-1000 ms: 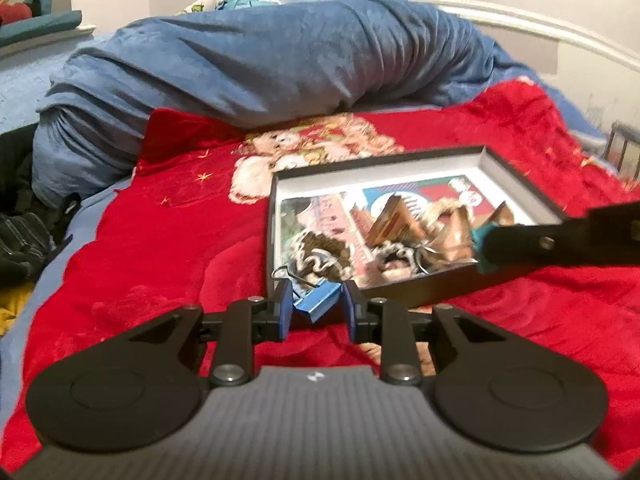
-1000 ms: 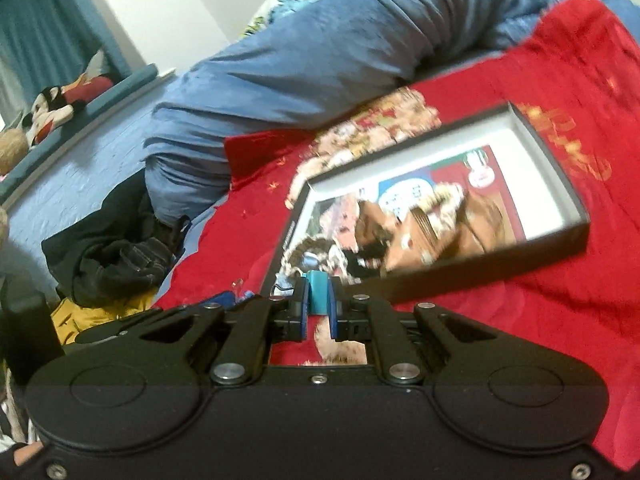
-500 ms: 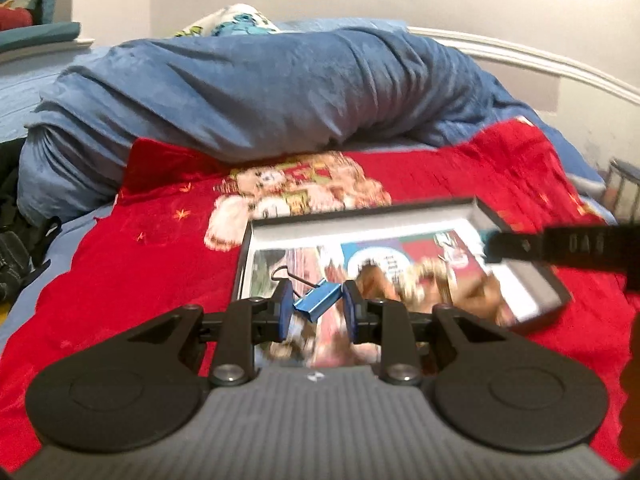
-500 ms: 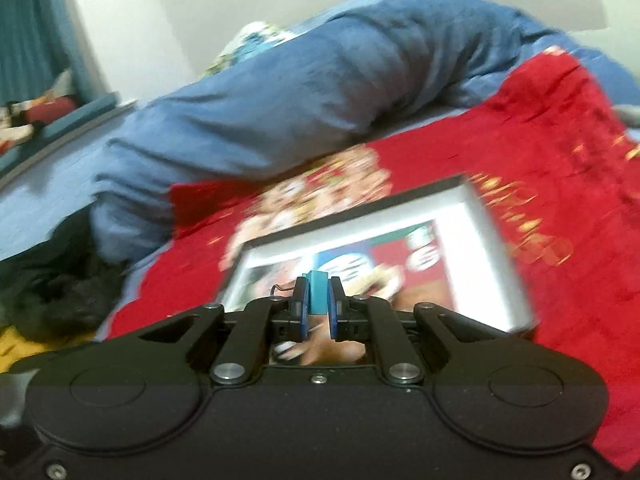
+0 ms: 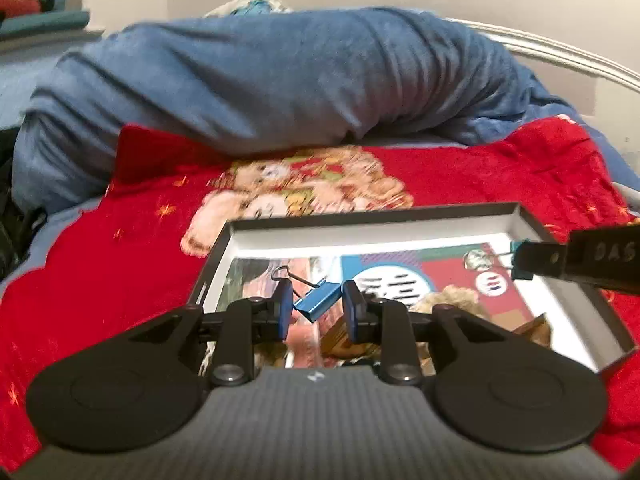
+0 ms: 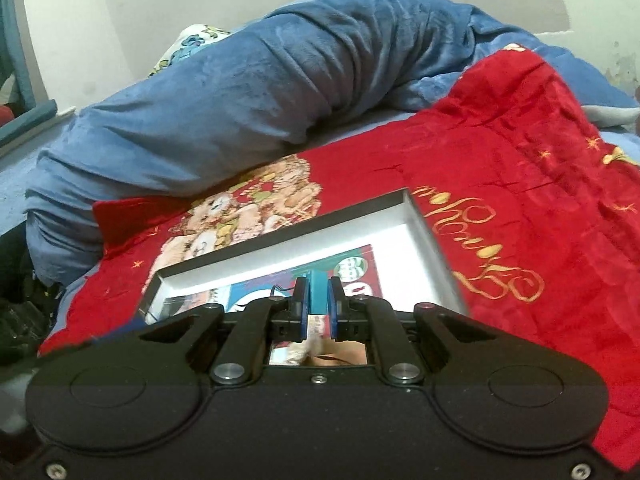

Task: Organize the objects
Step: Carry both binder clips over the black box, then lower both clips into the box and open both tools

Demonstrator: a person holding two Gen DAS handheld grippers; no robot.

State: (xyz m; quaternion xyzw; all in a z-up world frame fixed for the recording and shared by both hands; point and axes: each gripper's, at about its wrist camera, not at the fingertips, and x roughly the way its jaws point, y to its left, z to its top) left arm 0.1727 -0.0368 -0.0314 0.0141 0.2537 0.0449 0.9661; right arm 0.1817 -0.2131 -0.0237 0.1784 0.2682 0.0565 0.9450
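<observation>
Left gripper (image 5: 314,307) clamped on a blue binder clip (image 5: 316,303), which sits tilted between my pads, wire handle up-left. Right gripper (image 6: 319,298) pinched tight on a teal clip (image 6: 319,294); from the left camera I see that clip's wire loop (image 5: 486,259) poking past its tip. Both hang over the shallow dark tray (image 5: 532,220), near its far side. Tray rests on the red blanket (image 5: 100,272), with the blue duvet (image 5: 256,92) bunched beyond it.

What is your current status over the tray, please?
Left gripper shut on blue metal binder clip. Right gripper shut on teal clip. Both above black tray; nothing blocking.
</observation>
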